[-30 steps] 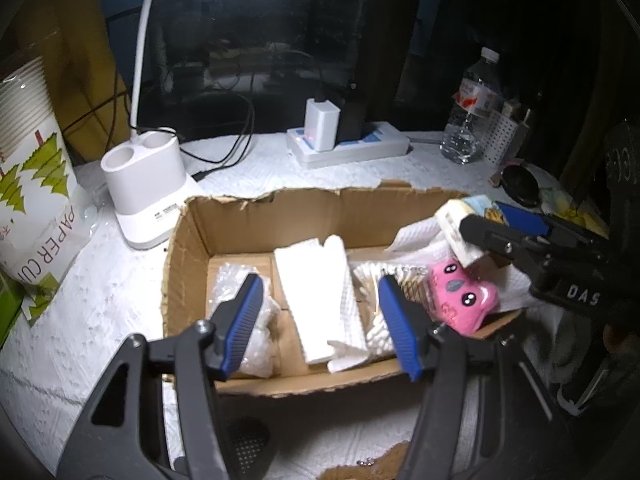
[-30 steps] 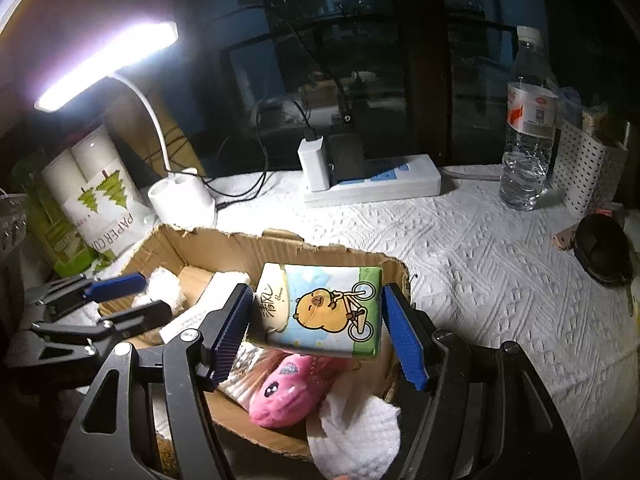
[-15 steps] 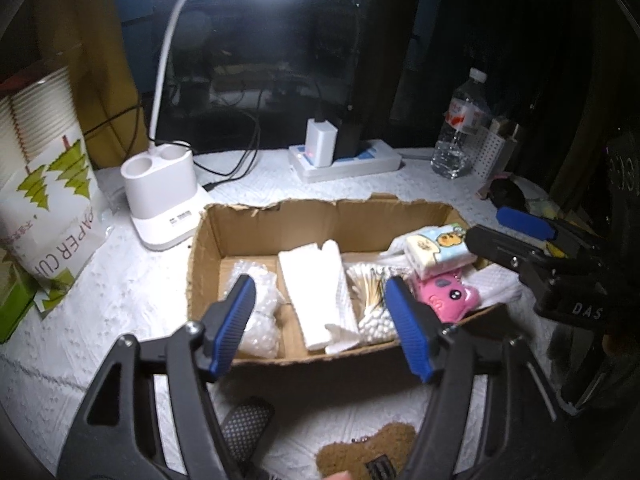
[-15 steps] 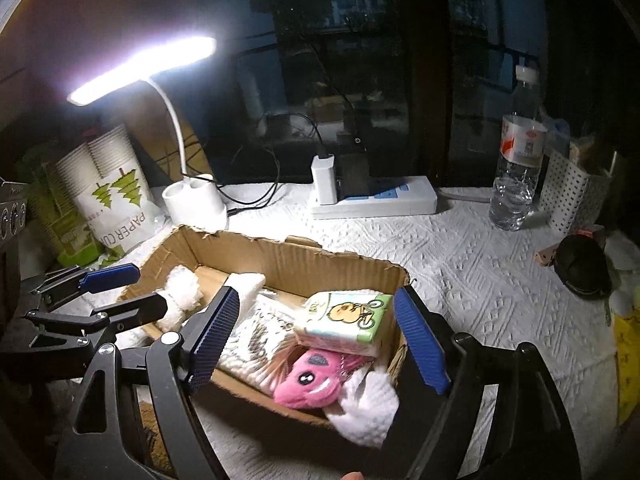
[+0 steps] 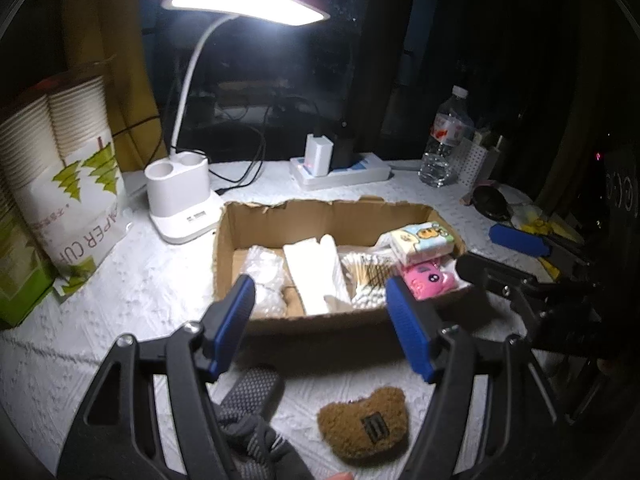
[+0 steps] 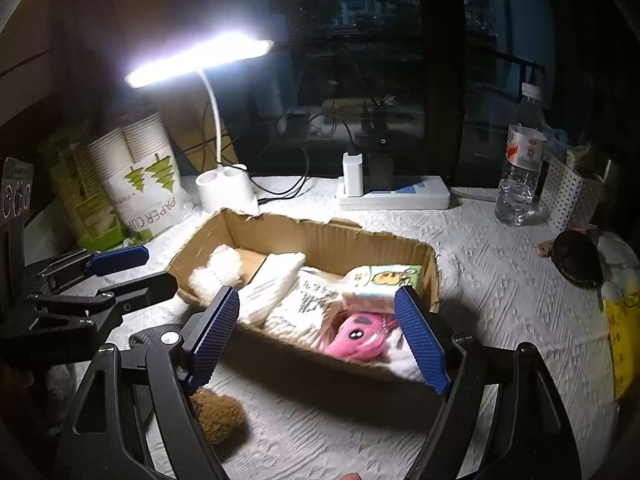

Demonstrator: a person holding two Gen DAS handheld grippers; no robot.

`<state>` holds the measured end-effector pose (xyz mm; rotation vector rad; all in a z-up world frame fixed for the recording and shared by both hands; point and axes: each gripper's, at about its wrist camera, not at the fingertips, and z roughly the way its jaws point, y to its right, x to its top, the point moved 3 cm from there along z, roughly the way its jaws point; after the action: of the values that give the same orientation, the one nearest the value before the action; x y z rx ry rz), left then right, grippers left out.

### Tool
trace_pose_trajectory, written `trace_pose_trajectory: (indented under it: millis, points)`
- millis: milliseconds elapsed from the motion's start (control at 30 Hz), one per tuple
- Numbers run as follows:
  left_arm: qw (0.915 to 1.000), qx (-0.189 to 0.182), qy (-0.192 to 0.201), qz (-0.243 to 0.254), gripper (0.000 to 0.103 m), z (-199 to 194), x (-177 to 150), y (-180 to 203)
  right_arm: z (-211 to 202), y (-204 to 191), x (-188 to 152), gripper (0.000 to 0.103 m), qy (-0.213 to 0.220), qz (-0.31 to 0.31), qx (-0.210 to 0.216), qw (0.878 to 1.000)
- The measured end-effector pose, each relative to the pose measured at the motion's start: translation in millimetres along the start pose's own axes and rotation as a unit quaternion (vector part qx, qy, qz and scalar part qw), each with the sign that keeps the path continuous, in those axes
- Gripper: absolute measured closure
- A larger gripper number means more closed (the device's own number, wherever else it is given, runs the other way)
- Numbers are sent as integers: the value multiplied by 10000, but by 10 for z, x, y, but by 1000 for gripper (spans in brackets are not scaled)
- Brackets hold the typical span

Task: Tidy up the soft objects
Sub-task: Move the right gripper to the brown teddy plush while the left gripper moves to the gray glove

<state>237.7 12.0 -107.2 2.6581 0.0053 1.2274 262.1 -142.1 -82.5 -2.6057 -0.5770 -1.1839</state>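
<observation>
**A:** Both grippers are empty. The right gripper (image 6: 316,336) has just been opening and now stands wide with nothing between its pads; the left gripper (image 5: 320,320) is moderately open, also just widened, holding nothing. What worries you?

**B:** The tissue pack (image 6: 384,282) lies tilted on the cotton swabs (image 5: 366,276) and the pink plush (image 6: 360,336) at the right end of the cardboard box (image 5: 332,216). That end looks piled up, so I'd guess a nudge could tip something over the low near wall.

**A:** And what is still out?

**B:** The brown bear plush (image 5: 364,428) lies on the desk (image 6: 480,248) near the front, outside the box, beside a grey glove (image 5: 248,404). Coming down on the bear, the left gripper could snag the glove.

**A:** The surface?

**B:** A white embossed cover that could ruck up under a dragged pad. The room is dark apart from a desk lamp (image 5: 244,0) at the far left; paper cups (image 5: 60,168), a power strip (image 6: 394,196) and a water bottle (image 6: 520,168) line the far edge.
</observation>
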Motion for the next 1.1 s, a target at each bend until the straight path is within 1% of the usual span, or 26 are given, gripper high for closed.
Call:
trace_pose_trajectory:
  millis: [367, 800, 1100]
  points:
    - [9999, 6, 69, -128, 34, -268, -238, -166, -125, -277, -173, 21, -37, -98, 5, 9999]
    - [9995, 21, -108, -294, 34, -380, -660, -384, -76, -564, -502, 21, -300, -157, 56, 9994]
    - [9986, 74, -284, -440, 34, -338, -903, -514, 37, -694, -684, 21, -510, -195, 123, 9984]
